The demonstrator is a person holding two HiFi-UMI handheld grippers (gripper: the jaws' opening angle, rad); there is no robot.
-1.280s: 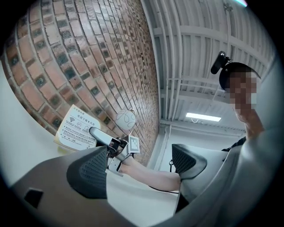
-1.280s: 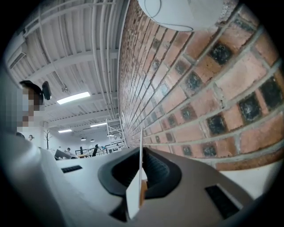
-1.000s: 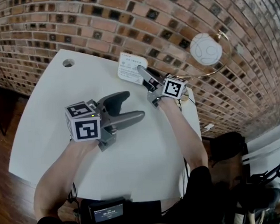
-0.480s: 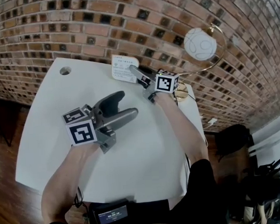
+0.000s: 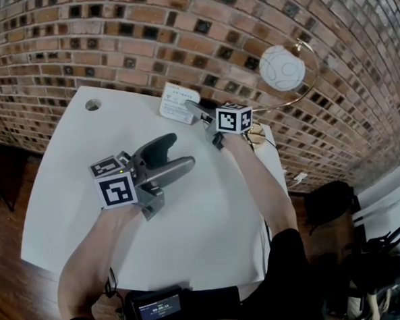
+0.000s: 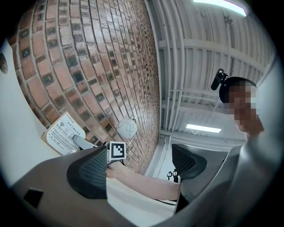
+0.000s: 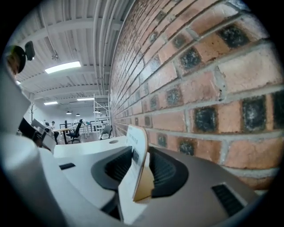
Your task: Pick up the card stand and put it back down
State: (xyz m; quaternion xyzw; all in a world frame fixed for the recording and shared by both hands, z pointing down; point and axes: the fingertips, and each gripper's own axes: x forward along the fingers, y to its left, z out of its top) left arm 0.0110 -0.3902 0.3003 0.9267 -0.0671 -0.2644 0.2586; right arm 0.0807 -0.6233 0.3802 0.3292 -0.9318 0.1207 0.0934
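**Right gripper view: jaws loosening around the card stand (image 7: 138,168)**

Over at the far edge of the white table (image 5: 72,170), right by the brick wall (image 5: 112,53), the right gripper (image 5: 196,111) is reaching in. Its jaws have just been opening, and the card stand is standing upright between them, with a gap showing beside the pads. The left gripper (image 5: 176,152) is hovering over mid-table, jaws spread wide, gripping nothing.

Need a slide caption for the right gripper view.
Right hand-held gripper, jaws just opened, with the card stand loose between them, beside the brick wall.
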